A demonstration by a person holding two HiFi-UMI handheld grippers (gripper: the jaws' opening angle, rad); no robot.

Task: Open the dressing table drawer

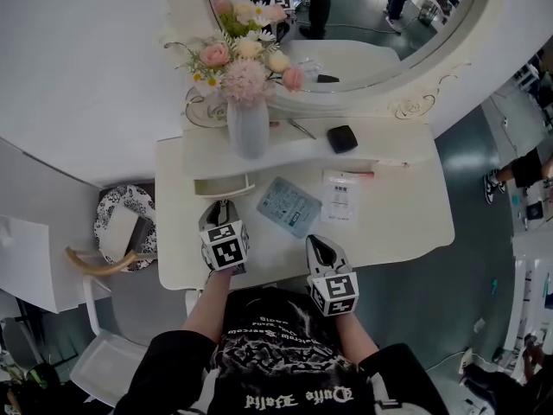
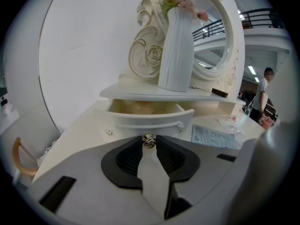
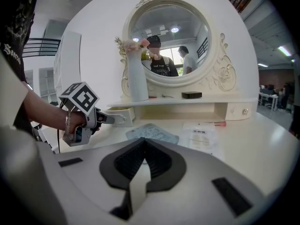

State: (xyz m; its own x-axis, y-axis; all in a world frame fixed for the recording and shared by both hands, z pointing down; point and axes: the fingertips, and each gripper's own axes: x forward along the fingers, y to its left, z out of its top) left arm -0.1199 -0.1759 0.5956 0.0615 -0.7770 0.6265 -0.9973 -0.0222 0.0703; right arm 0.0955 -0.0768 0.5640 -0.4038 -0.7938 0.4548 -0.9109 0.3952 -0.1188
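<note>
— Starting with the big things, what surrounds the person?

— A grey floor (image 1: 467, 301), a white wall (image 1: 78, 59), and the white dressing table with its round mirror (image 1: 371, 24). The worktop (image 1: 406, 223) is mostly bare. A vase (image 1: 248, 130) of flowers stands on the raised shelf (image 1: 389, 148) along its back edge. A blue leaflet (image 1: 289, 207) and a white packet (image 1: 341, 199) lie flat near the middle.

— And the drawer?

— The drawer (image 1: 223, 187) sits under that shelf, toward the worktop's back left corner. Its front runs parallel to the back edge, so it slides toward the front edge. It is already part-way out, and the left gripper view looks into its pale inside.

— Which claw has it?

— The left claw (image 1: 221, 207). It faces the drawer front from the front-edge side, and its tips pinch the small metal knob (image 2: 149, 140) at the middle of that front. The right claw (image 3: 143, 141) is pressed together with nothing in it. It is held near the front edge, to the right of the left one and well apart from the drawer.

— So what does the next move turn on?

— A straight pull toward the front edge, I judge, in line with the slide. The knob is small and looks smooth, so a sideways tug could let it slip out.
</note>
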